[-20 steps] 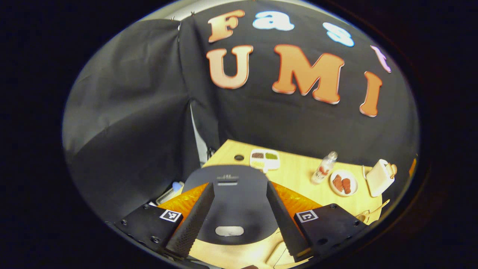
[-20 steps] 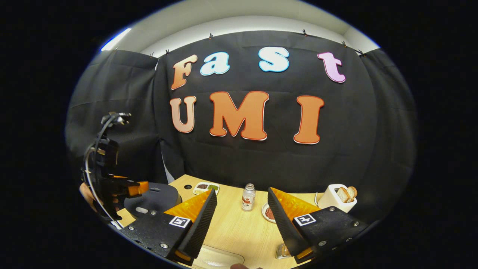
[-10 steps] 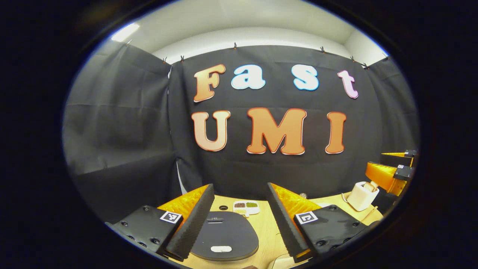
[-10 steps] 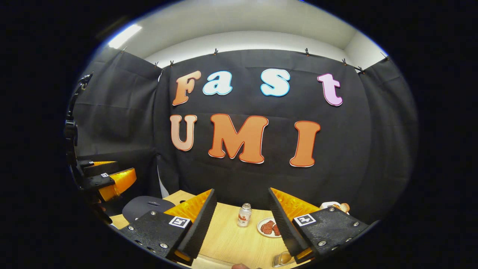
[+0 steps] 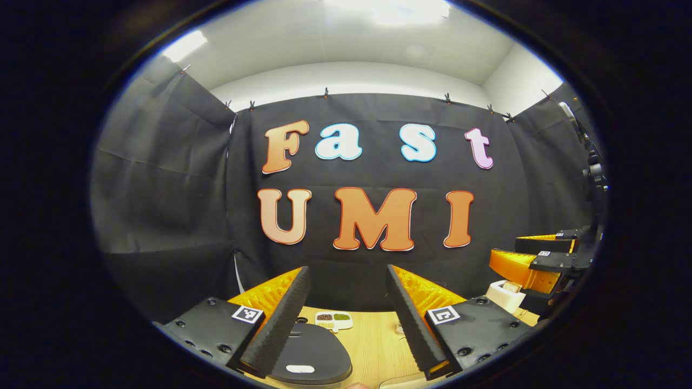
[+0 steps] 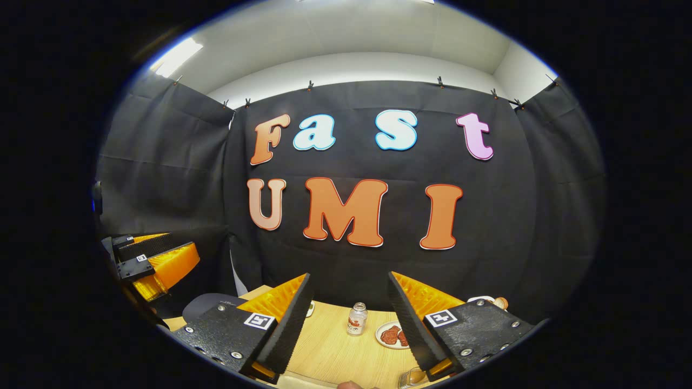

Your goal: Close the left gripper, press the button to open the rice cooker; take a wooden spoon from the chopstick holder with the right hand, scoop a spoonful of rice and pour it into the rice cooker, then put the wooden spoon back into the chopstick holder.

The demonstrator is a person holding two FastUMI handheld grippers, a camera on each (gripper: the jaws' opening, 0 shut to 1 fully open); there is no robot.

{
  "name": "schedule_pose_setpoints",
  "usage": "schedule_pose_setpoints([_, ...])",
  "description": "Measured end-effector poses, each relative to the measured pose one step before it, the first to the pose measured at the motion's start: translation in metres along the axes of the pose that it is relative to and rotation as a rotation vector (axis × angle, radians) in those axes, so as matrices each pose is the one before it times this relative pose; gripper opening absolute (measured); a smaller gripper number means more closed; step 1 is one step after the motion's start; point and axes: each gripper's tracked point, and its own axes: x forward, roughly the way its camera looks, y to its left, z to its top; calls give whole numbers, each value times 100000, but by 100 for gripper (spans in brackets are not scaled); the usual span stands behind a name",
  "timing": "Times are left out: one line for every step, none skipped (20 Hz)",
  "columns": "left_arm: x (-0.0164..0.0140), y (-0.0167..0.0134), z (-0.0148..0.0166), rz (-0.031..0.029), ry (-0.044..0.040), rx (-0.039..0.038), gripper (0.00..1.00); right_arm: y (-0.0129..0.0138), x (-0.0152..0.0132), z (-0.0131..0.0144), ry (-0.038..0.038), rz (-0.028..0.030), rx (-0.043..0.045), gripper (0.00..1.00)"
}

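In the left gripper view, the left tongs [image 5: 346,319] stand wide apart with nothing between them, raised and looking level at the booth wall. The rice cooker [image 5: 311,354] sits low in that view, below and a little left of the gap between the fingers, its dark lid down and the pale button [image 5: 300,369] on the near edge of the lid. So the button lies downward and slightly left of these tongs, and they would have to be brought together first, then dipped onto it. The other pair, the right tongs [image 5: 532,259], hang off to the right over a white toaster [image 5: 505,292] on the table [image 5: 373,340]. In the right gripper view, the right tongs [image 6: 348,319] are equally spread and hold nothing; the left tongs [image 6: 157,262] hover at the left edge above the cooker's dark lid [image 6: 208,305]. By this picture the left pair is plainly the nearer to the cooker. A small bottle [image 6: 356,320] and a plate [image 6: 392,335] stand ahead. I cannot make out the chopstick holder or spoon for certain.
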Motion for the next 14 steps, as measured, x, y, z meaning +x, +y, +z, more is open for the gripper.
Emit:
schedule_pose_setpoints([-101, -454, -111, -980, -207, -144, 96, -190, -188, 32, -215, -281, -114, 86])
schedule_pose_setpoints([-60, -255, -143, -1127, -58, 50, 96, -1, -28, -20, -317, 12, -70, 86])
schedule_pose_setpoints([7, -416, -92, -1029, 392, 504, 96, -96, -54, 74, -300, -104, -309, 86])
schedule_pose_setpoints([-23, 113, 375, 78, -902, 544, 96, -67, -40, 6, -212, 15, -440, 86])
schedule_pose_setpoints([41, 36, 313, 180, -1093, 413, 96, -175, 8, -50, 147, -296, -345, 86])
schedule_pose_setpoints([23, 42, 30, 390, -293, 511, 96, -6, 25, -155, 294, 222, 104, 86])
schedule_pose_setpoints([10, -55, -32, -33, 100, 368, 96, -75, -72, -9, 83, -207, 383, 92])
schedule_pose_setpoints([74, -155, -290, -133, 609, 305, 96, -72, 39, 34, -83, -153, 650, 92])
schedule_pose_setpoints([-97, -51, -154, -66, 246, -57, 96, -106, 5, 48, -363, -195, 411, 92])
schedule_pose_setpoints([-27, -110, -34, -257, 187, -428, 96, -178, 47, 157, -494, -336, 117, 92])
schedule_pose_setpoints([-82, -173, -30, -312, 75, -371, 95, -132, 33, -40, -305, -172, -74, 92])
schedule_pose_setpoints([-39, 1, 38, 147, -291, -1, 95, -23, -5, 21, -158, -190, 91, 92])
schedule_pose_setpoints([-31, 41, 11, 198, -216, 523, 94, 35, -98, 4, -144, 266, 210, 92])
schedule_pose_setpoints([2, 192, 201, 965, -780, 1040, 95, -49, -9, -60, -274, -93, 149, 92])
